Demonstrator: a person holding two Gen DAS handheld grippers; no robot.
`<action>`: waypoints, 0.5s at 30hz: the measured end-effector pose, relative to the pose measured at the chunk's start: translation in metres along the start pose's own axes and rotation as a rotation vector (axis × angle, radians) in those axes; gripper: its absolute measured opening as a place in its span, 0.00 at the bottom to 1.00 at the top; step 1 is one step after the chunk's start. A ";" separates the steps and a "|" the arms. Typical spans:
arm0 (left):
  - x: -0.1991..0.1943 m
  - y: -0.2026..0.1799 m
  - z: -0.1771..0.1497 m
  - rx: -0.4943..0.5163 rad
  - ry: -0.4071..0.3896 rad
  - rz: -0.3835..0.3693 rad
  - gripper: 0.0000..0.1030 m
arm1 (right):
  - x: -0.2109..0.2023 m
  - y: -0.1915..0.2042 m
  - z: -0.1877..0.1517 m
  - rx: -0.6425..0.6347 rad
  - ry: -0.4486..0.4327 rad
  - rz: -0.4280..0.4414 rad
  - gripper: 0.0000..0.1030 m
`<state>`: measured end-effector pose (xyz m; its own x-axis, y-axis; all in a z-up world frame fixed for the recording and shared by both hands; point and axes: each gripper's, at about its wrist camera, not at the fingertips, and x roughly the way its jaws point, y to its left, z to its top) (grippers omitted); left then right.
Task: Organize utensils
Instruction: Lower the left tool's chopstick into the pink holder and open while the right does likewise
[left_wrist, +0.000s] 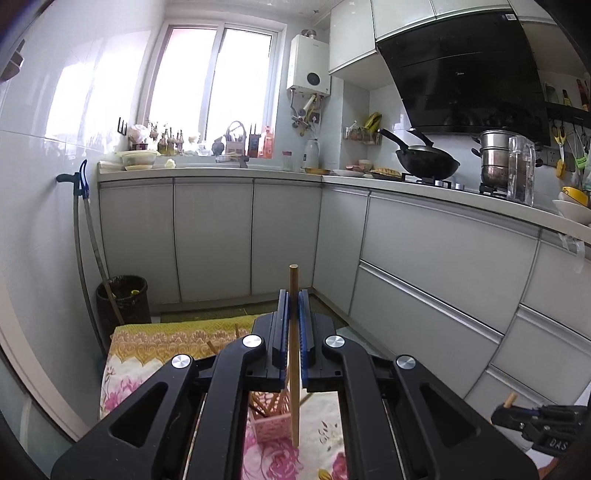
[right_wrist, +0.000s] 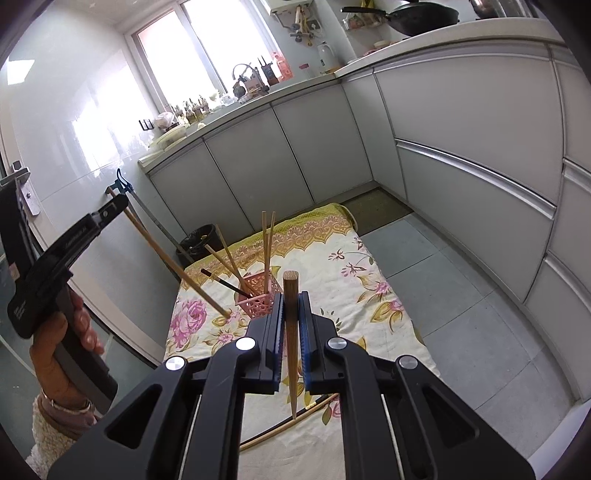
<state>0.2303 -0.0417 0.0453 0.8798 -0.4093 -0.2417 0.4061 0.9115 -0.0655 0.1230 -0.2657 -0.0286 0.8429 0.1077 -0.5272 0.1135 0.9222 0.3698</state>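
pink holder (left_wrist: 271, 424) mostly hidden behind left tongs (left_wrist: 294, 295), pot (right_wrist: 498, 5) cut off

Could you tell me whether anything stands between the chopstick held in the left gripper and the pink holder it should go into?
No separate obstacle shows. The left gripper holds its chopstick beside the pink holder, tip low near the cloth. Several chopsticks already lean out of its mouth and crowd the opening.

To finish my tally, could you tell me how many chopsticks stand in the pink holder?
5: two upright pale ones, two leaning left, one black; more may be hidden.
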 end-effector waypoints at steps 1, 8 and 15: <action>0.010 0.001 0.003 0.002 -0.003 0.011 0.04 | 0.004 -0.002 0.001 0.002 0.002 -0.002 0.08; 0.071 0.014 -0.005 0.022 0.015 0.071 0.04 | 0.029 -0.011 0.010 0.008 0.017 -0.011 0.08; 0.113 0.027 -0.035 0.001 0.168 0.061 0.05 | 0.039 -0.005 0.017 0.006 0.014 0.001 0.08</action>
<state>0.3319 -0.0619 -0.0172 0.8492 -0.3406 -0.4035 0.3533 0.9344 -0.0450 0.1646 -0.2723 -0.0376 0.8353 0.1137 -0.5378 0.1162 0.9197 0.3750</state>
